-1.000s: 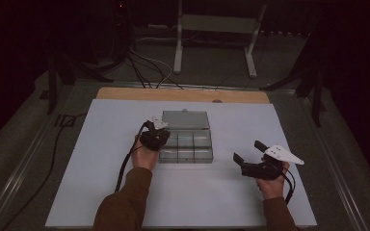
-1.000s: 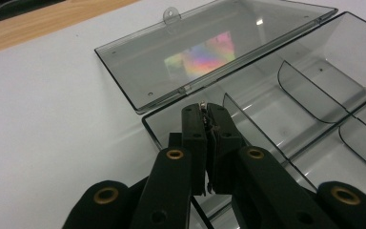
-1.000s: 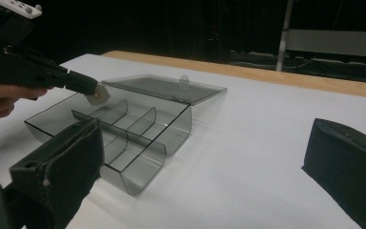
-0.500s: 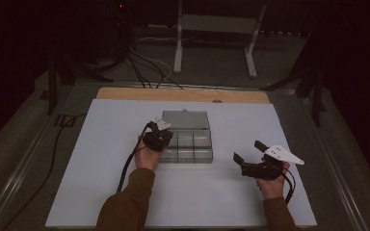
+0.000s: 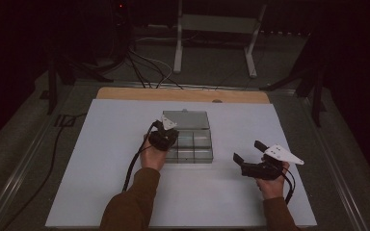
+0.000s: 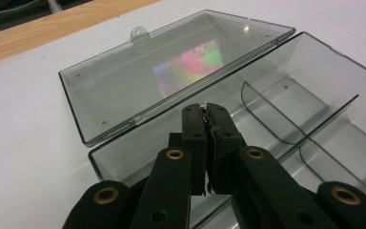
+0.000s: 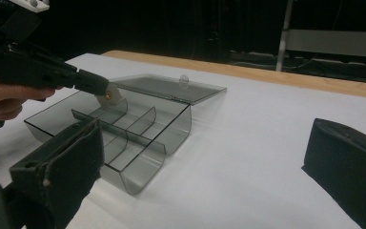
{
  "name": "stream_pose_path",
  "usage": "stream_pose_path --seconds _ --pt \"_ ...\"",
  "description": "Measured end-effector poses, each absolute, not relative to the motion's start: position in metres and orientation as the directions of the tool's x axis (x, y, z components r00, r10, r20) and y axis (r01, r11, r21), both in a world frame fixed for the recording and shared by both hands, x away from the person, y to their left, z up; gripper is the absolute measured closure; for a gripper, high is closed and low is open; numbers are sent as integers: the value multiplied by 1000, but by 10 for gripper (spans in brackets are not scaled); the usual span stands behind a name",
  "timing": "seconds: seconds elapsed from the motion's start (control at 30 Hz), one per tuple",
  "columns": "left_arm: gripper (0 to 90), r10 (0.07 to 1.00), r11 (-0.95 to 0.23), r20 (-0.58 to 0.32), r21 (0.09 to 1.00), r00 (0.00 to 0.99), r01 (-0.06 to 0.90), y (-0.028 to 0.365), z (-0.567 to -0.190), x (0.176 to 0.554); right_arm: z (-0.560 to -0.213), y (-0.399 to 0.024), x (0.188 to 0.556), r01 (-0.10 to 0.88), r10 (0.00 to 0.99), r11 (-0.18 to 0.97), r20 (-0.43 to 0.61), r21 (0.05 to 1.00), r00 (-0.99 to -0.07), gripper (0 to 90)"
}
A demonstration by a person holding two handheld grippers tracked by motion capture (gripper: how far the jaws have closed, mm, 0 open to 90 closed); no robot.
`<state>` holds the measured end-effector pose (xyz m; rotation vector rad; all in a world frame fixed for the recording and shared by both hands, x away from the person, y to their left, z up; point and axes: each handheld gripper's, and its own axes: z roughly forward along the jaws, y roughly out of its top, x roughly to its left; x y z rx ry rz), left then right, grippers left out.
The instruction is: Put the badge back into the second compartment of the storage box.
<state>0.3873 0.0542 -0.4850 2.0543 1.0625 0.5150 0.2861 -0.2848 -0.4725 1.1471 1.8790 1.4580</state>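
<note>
From the high view, the clear compartment box (image 5: 188, 139) sits about mid-tabletop, a bit toward the far edge, lid flipped open and lying flat on the far side, long axis running left to right. The left hand-held gripper (image 5: 166, 129) is right over the box's left end, so that's clearly the nearer one; the right hand-held gripper (image 5: 248, 153) hangs well off to the box's right, nearer the right edge, pointing back toward it. In the left gripper view, the left hand-held gripper (image 6: 206, 109) has its jaws pressed together with maybe something tiny pinched at the tips, can't really tell what, and the tips hover just over the end compartment, with the lid (image 6: 171, 67) straight ahead past the hinge. In the right gripper view, the right hand-held gripper (image 7: 209, 157) is spread wide and empty, with the box (image 7: 124, 129) ahead and to its left, dividers all bare. My guess is the left does whatever's next, since it's basically already over the box
</note>
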Motion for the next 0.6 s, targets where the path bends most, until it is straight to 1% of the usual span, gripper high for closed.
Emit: stream_pose_path --seconds 0.37,0.6 --pt "897 807 -379 4 771 591 512 43 -485 388 -473 -285 286 315 846 74 108 946 -523 0" --pt "896 805 -398 10 751 593 527 37 -490 388 -473 -285 286 315 846 73 108 946 -523 0"
